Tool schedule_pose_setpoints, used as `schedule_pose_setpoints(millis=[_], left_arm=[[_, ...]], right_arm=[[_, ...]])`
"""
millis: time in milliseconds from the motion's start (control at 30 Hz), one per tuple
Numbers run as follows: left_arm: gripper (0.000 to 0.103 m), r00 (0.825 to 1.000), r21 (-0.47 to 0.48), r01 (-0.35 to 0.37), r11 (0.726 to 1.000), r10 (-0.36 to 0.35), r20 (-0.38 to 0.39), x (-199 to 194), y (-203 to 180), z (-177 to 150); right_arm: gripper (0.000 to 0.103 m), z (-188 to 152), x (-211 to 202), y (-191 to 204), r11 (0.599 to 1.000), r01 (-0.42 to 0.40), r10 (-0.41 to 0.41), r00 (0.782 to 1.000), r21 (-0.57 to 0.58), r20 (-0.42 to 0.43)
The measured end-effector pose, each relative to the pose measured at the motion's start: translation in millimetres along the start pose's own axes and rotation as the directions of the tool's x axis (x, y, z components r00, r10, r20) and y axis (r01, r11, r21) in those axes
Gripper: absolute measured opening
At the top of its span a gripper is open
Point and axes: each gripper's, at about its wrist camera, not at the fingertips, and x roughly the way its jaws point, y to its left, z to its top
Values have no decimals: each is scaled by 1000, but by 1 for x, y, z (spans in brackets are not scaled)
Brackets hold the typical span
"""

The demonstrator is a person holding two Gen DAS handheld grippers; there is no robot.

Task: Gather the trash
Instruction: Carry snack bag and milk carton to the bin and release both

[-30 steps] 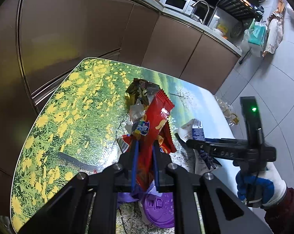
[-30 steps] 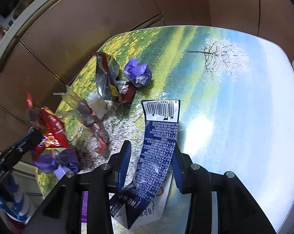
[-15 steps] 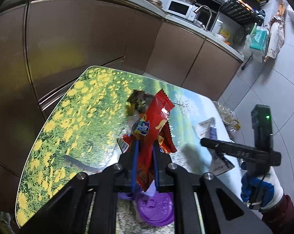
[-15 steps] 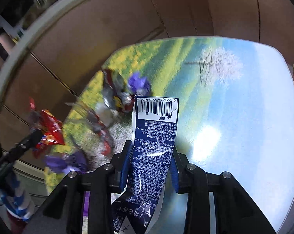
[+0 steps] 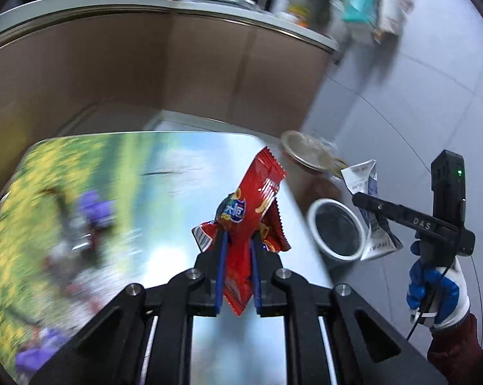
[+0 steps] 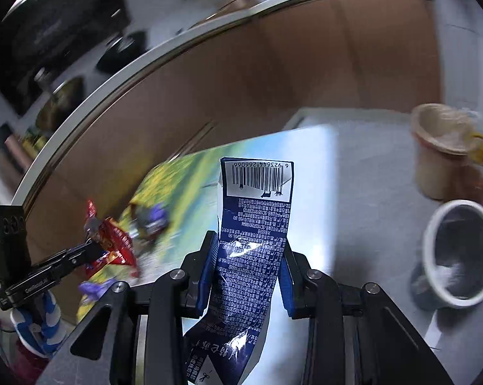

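Jaws around crinkly red wrapper (image 5: 251,211); blue pouch (image 6: 257,234)

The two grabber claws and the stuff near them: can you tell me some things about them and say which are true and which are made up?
1. The left gripper is clamped on a red snack wrapper. True.
2. The right gripper holds a purple wrapper. False: it holds a dark blue wrapper with a barcode at its top end.
3. A white-rimmed bin stands on the floor beside the table. True.
4. The bin sits on top of the table. False: it stands on the grey floor past the table's edge.
5. Purple wrappers lie on the table. True.
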Motion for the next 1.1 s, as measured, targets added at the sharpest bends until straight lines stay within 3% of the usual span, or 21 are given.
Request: schedule_pose_setpoints(millis=[233,500,667,733,867,1000,1100], left_arm=[[13,987,115,130,985,-117,-111,110,-116,36],[13,960,153,207,966,-171,-220,234,-214,64],[15,949,130,210,969,-170,-265,290,-237,68],[18,936,103,231,967,-192,-294,314,-245,67],[22,908,59,266,962,-229,-352,350,-253,63],[22,899,25,284,958,-257,-354,354,-250,61],[22,908,32,285,958,-259,-330,338,-244,59]], right_arm=[[35,-2,-37,-127,966,205,-215,975,155,49],[35,4,-28,-229,892,378,-395,919,246,18],[36,9,-11,-263,860,442,-454,891,255,-10],[36,11,-6,-276,849,458,-471,882,263,-14],[51,15,1,-295,820,503,-518,855,274,-21],[53,12,-5,-301,803,519,-541,841,292,-7],[53,10,-9,-300,798,531,-554,833,286,-2]])
